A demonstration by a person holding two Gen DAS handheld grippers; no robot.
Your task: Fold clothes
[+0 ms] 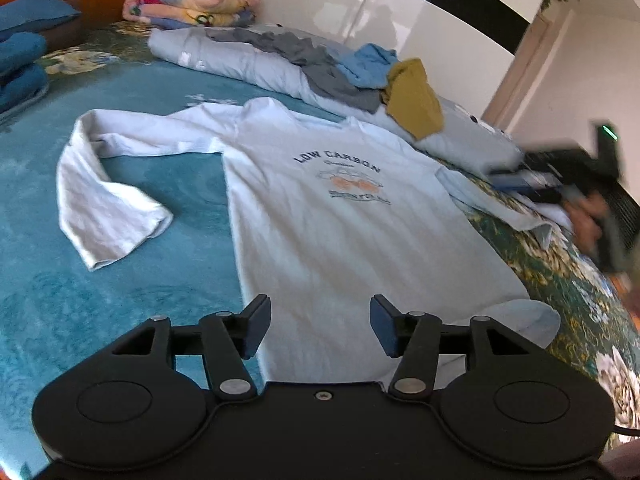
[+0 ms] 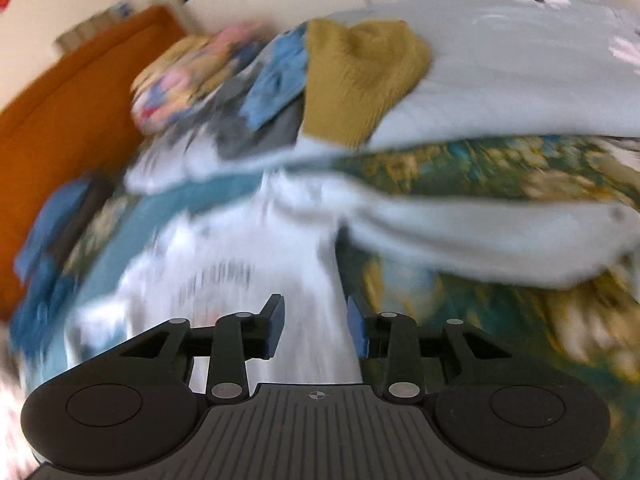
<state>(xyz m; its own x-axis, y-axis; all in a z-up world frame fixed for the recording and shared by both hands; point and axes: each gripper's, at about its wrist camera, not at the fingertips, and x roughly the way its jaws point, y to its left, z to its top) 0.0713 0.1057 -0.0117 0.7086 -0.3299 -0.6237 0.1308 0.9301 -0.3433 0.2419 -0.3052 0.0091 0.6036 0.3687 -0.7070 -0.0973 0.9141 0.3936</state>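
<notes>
A pale long-sleeved shirt printed "LOW CARBON" lies flat, front up, on the teal bedspread. Its left sleeve bends back on itself; the other sleeve trails to the right. My left gripper hovers open just above the shirt's hem, with nothing between its pads. At the right edge of the left wrist view, a hand holds my blurred right gripper by that right sleeve. In the right wrist view, my right gripper is open and empty over the blurred shirt, the sleeve lying beyond it.
Behind the shirt, a pile lies on a pale blue duvet: a mustard garment, a blue one and a grey one. A folded floral blanket and blue pillows sit by the orange headboard.
</notes>
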